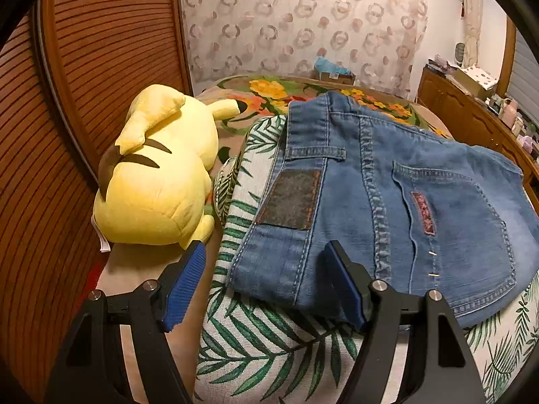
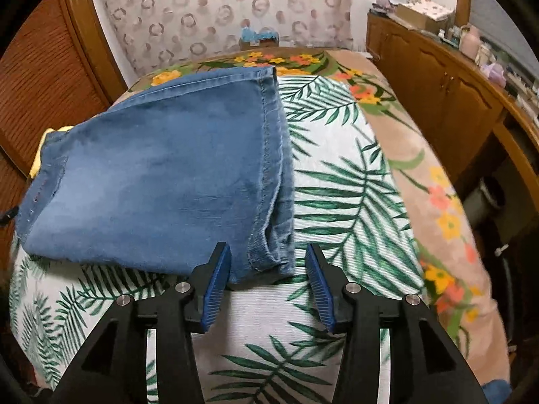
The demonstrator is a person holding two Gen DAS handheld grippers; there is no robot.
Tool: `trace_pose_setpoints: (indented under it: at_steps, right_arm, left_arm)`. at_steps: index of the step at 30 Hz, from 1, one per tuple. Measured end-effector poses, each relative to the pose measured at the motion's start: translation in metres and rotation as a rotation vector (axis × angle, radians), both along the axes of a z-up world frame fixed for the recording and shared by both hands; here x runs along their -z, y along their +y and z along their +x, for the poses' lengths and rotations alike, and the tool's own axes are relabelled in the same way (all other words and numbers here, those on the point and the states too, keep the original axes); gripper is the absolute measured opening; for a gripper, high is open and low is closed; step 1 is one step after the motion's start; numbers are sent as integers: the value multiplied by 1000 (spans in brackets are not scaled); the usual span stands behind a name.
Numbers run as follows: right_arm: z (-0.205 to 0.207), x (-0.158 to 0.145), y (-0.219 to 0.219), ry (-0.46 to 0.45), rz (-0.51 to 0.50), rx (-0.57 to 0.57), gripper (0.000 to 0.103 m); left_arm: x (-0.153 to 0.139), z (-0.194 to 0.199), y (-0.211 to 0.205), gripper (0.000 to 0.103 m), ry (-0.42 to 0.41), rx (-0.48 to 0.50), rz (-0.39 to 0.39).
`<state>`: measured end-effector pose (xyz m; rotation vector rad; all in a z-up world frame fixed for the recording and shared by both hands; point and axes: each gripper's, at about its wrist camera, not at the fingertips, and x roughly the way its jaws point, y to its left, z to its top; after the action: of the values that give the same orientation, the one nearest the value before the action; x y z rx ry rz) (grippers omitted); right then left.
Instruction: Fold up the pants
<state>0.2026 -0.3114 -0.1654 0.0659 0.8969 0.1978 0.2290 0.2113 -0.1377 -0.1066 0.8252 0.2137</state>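
Left wrist view. Denim jeans (image 1: pixel 387 202) lie folded into a compact stack on a leaf-print cushion (image 1: pixel 266 343) on the bed, waistband end toward this camera: belt loop, dark leather patch (image 1: pixel 291 200) and back pocket (image 1: pixel 465 222) face up. Left hand-held gripper (image 1: pixel 262 269) hangs over the near waistband corner, jaws spread wide, nothing between them; one pad sits off the cloth on the left, the other over the denim. Yellow plush toy (image 1: pixel 158 171) lies just beside the cushion, apart from the jeans.

Right wrist view. Same jeans (image 2: pixel 161 175) seen from the leg-hem end, plain denim panel up, side seam running toward the camera. Right hand-held gripper (image 2: pixel 267 274) also spread, empty, straddling the near hem corner where several layers stack and curl. Flowered blanket (image 2: pixel 438 181) shows beyond the cushion.

Judgement: fold looks nearly complete; remaining step is likely one more half-fold or a tidy-up.
- Bite deep enough to catch every layer at each corner, not just the top ply.
- Lift both ends level, carry across together, so seams stay aligned.
- Hem layer count hard to read here, possibly three or four.
- Soft cushion will yield; press lightly.
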Motion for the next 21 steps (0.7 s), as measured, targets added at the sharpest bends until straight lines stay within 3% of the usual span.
trace_pose_setpoints:
  at_steps: [3,5,6,7,12,17,19,21]
  right_arm:
    - [7,6,3,-18,-21,-8,48]
    - [8,8,9,-28,-40,-24,37]
    - [8,8,11,-32,-52,-42,23]
    - [8,8,13,-28,-42,-68,18]
    - [1,-5,6,-92,-37,-69,16]
    - [-3,-10,2,-124,-25,-78,16]
    - [-4,-8,2,-131,-17,-75,16]
    - [-4,-8,2,-142,-7,-74,16]
  left_arm:
    - [2,1,2,74,8,-3,-7]
    - [3,2,3,74,13,-6,-9]
    - [4,2,4,74,18,-8,-14]
    - [5,3,3,74,20,-9,-18]
    - [10,4,4,72,22,-7,-37]
    - [8,5,0,49,18,31,-88]
    - [6,4,-4,31,13,47,-93]
    - [3,4,-8,20,5,57,-94]
